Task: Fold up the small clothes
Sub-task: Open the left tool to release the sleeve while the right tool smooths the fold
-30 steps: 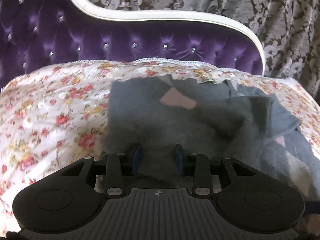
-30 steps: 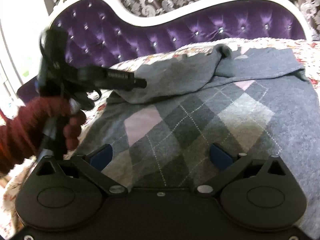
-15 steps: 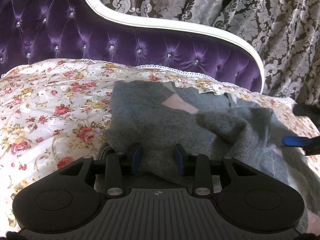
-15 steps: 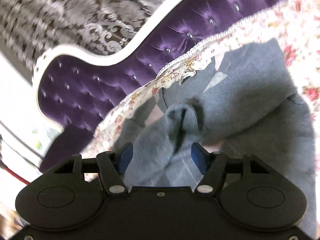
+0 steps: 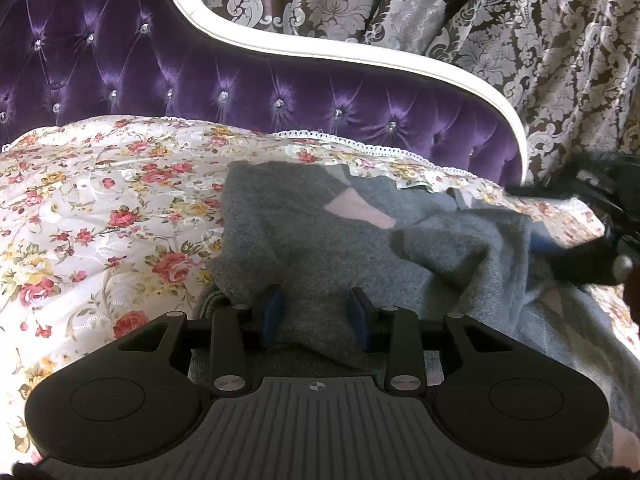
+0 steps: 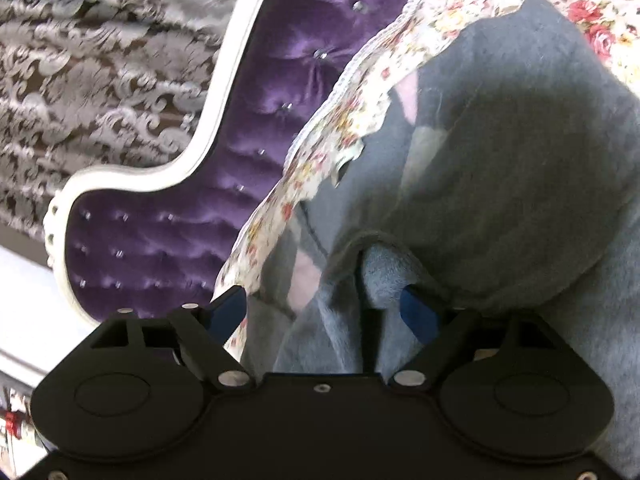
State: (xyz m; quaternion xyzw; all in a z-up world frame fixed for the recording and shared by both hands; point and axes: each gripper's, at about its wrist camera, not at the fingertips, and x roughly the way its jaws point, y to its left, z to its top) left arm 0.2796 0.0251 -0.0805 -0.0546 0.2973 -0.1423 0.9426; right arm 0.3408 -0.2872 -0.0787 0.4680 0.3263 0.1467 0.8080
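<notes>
A grey argyle sweater [image 5: 300, 240] lies rumpled on a floral bedspread [image 5: 100, 220]. My left gripper [image 5: 316, 314] is shut on a bunched fold at the sweater's near edge, with cloth filling the gap between its blue pads. My right gripper [image 6: 322, 312] is rolled to one side at the sweater's [image 6: 520, 160] other edge. Its jaws are closing around a raised fold of cloth; the right pad touches it and the left pad stands apart. In the left wrist view its black fingers [image 5: 580, 256] reach in from the right.
A purple tufted headboard [image 5: 240, 72] with a white frame [image 5: 360, 52] rises behind the bed. A patterned curtain [image 5: 520, 40] hangs beyond it. The bedspread's lace edge [image 6: 360, 92] lies close beside the right gripper. Bare bedspread stretches left of the sweater.
My right gripper swung from over the sweater's argyle front to its edge, rolled sideways, and its jaws narrowed around a fold. It now shows in the left wrist view. The left grip is unchanged.
</notes>
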